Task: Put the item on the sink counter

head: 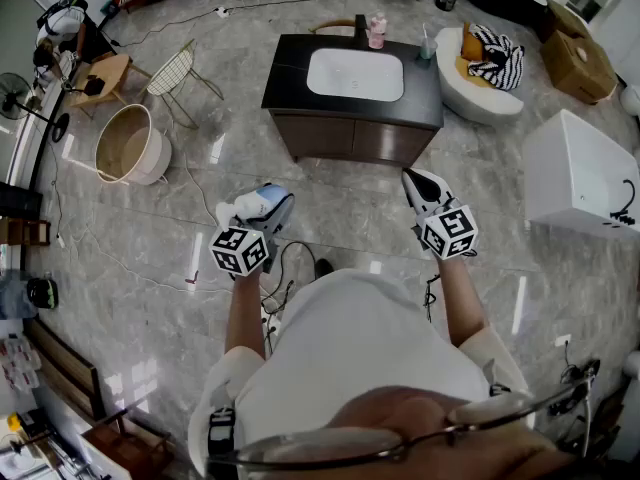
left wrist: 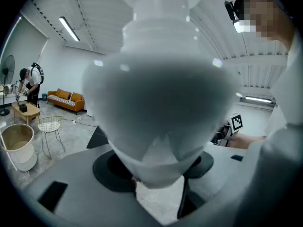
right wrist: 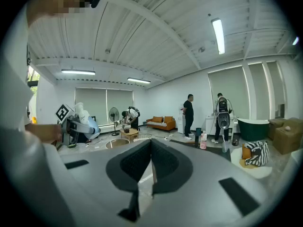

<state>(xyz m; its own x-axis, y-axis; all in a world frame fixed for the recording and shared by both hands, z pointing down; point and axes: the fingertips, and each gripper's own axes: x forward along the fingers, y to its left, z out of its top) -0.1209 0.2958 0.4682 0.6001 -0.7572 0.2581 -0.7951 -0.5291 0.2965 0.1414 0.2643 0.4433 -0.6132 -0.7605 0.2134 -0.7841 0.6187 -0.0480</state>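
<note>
A white bottle with a pale blue side (head: 275, 198) is held in my left gripper (head: 265, 213), low over the marble floor. In the left gripper view the bottle (left wrist: 161, 93) fills most of the picture, and the left gripper (left wrist: 158, 183) pinches its narrow end between both pads. My right gripper (head: 413, 178) is shut with nothing in it, and in its own view the right gripper (right wrist: 150, 164) has its pads touching. The sink counter (head: 290, 68) stands ahead with a black top and a white basin (head: 355, 73). It is well beyond both grippers.
A pink bottle (head: 377, 30) and a cup (head: 428, 48) stand on the counter's far edge. A white armchair (head: 485, 83) sits right of it and a white bathtub (head: 580, 178) farther right. A round basket (head: 130, 146) and a wire chair (head: 175, 73) are at the left. Cables (head: 290, 268) lie by my feet.
</note>
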